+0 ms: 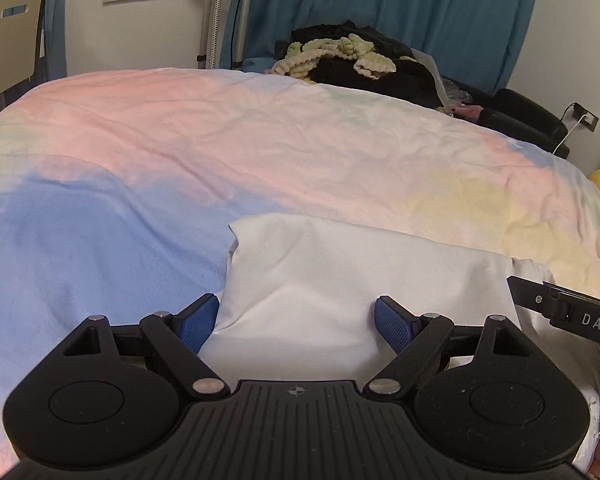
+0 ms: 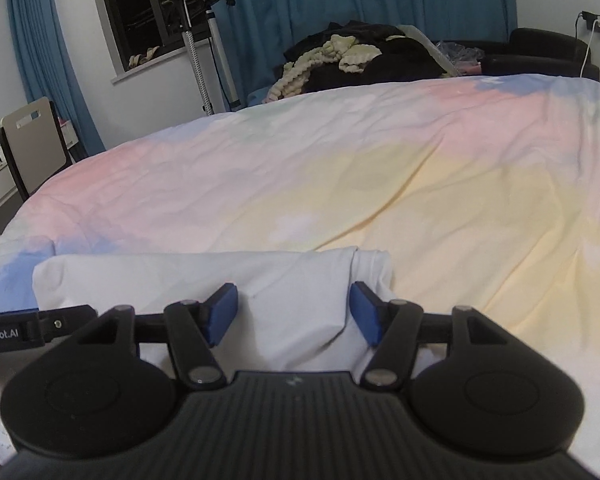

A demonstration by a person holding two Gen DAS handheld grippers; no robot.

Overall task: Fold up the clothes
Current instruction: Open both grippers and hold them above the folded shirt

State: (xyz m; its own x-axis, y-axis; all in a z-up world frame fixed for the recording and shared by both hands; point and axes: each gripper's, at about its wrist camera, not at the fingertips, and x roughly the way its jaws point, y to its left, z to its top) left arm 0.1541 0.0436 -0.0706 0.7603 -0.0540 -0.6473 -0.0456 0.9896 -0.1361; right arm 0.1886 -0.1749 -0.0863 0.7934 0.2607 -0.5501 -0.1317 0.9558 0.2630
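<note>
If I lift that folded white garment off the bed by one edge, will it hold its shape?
Probably not. The white garment looks like thin soft cloth, creased and sagging between the left gripper pads, so it should droop. Its loose layers at the right end may unfold. It looks light.

Right hand-held gripper (image 2: pixel 293 312) open over folded white garment (image 2: pixel 204 276) on pastel bedspread (image 2: pixel 380 168).

"DAS" right gripper (image 1: pixel 572 312); "nRobot.AI" left gripper (image 2: pixel 20 330)
</note>
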